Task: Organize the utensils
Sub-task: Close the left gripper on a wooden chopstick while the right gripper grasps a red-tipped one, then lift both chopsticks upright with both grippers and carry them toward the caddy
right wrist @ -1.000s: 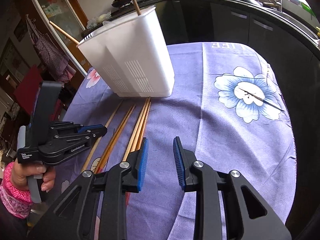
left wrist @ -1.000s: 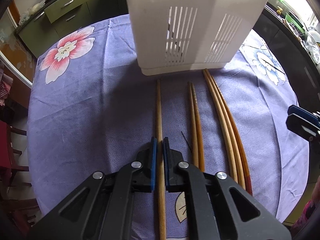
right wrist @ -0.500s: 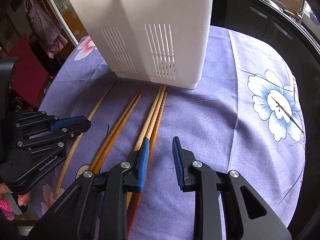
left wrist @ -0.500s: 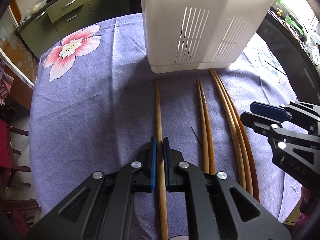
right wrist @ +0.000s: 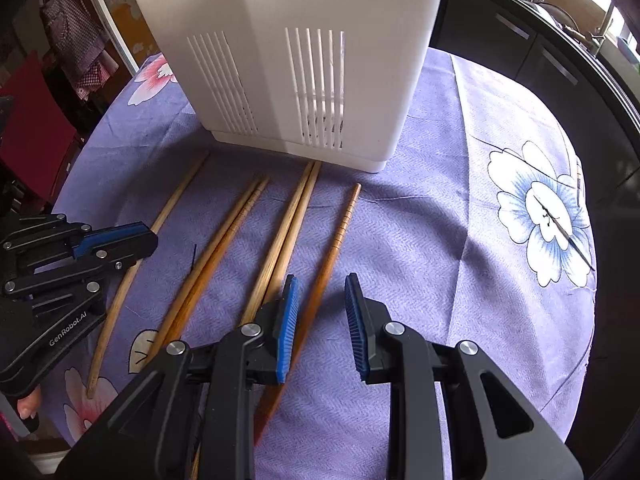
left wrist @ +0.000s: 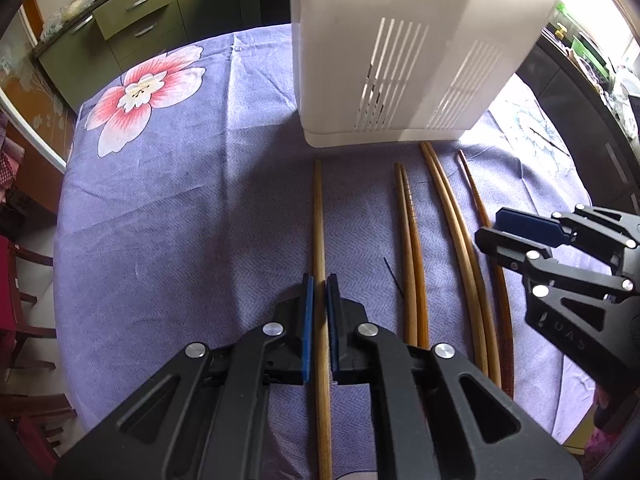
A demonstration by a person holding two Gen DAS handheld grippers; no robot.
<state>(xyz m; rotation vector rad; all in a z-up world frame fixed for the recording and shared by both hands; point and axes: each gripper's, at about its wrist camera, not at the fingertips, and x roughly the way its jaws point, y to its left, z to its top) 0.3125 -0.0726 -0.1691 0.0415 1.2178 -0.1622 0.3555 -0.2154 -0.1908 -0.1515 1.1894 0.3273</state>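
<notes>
A round table covered by a purple floral tablecloth [left wrist: 180, 208] is seen in a kitchen, with dark cabinets behind and a white slotted utensil holder [left wrist: 404, 60] standing upright at the far side. Six wooden chopsticks are laid on the cloth in front of the holder, their long axes running from the holder's base back toward the grippers. The leftmost chopstick [left wrist: 320, 248], lying alone, is clamped between the nearly closed jaws of the left gripper [left wrist: 319, 292], gripped partway along its length with its far tip just short of the holder. The right gripper [right wrist: 320, 300] is held with its jaws apart and nothing pressed between them; the dark ridged chopstick [right wrist: 340, 236], the rightmost of the row, is seen passing between the jaws, nearer the left pad, and no contact can be confirmed. That stick lies along the gripper's pointing direction, so a straight closing appears to be all that is called for. A pale pair [right wrist: 288, 232] lies just beside it, close enough to be caught by mistake.
</notes>
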